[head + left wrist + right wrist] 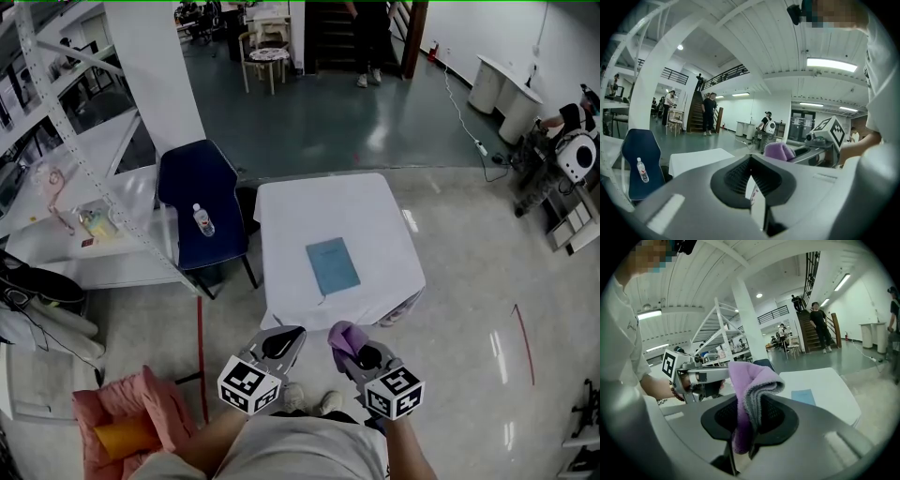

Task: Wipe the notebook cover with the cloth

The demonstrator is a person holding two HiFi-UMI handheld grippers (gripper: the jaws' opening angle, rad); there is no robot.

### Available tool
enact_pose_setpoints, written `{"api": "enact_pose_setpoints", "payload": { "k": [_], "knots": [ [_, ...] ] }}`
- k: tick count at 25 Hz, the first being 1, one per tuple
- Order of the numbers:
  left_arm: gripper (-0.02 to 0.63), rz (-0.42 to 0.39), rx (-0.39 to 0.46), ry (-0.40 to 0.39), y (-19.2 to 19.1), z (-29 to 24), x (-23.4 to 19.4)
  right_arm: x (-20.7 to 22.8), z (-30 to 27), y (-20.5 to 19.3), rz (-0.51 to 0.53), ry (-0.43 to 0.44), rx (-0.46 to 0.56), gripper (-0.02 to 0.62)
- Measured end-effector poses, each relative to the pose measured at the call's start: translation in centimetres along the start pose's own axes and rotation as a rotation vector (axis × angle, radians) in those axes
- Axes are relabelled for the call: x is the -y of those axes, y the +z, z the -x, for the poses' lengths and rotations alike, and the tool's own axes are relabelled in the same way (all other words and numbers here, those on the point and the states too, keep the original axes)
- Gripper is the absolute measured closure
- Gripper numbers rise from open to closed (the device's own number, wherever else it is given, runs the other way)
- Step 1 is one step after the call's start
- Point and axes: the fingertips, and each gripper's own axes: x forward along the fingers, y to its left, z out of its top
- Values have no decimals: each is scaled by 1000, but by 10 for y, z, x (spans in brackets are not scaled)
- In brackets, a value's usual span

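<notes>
A blue notebook lies closed on the small white table in front of me; the right gripper view shows the notebook too, well beyond the jaws. My right gripper hovers short of the table's near edge, shut on a folded purple cloth. That cloth sticks up between its jaws. Beside it, my left gripper is also off the table; its jaws meet with nothing held. From the left gripper view the cloth shows to the right.
A dark blue chair with a water bottle on its seat stands left of the table. A white pillar and a cluttered bench lie further left. A pink cushion is at my lower left. A person stands far off.
</notes>
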Motion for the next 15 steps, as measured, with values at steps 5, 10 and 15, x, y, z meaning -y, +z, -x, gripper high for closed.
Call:
{"api": "enact_pose_setpoints", "payload": {
  "k": [5, 10, 15],
  "knots": [
    [606, -8, 1, -14, -1, 11, -14, -8, -10, 4, -3, -22, 17, 491],
    [606, -5, 8, -25, -3, 17, -24, -12, -19, 8, -1, -40, 24, 491],
    [606, -9, 8, -46, -4, 15, -32, -11, -28, 10, 1, -55, 25, 491]
  ]
}}
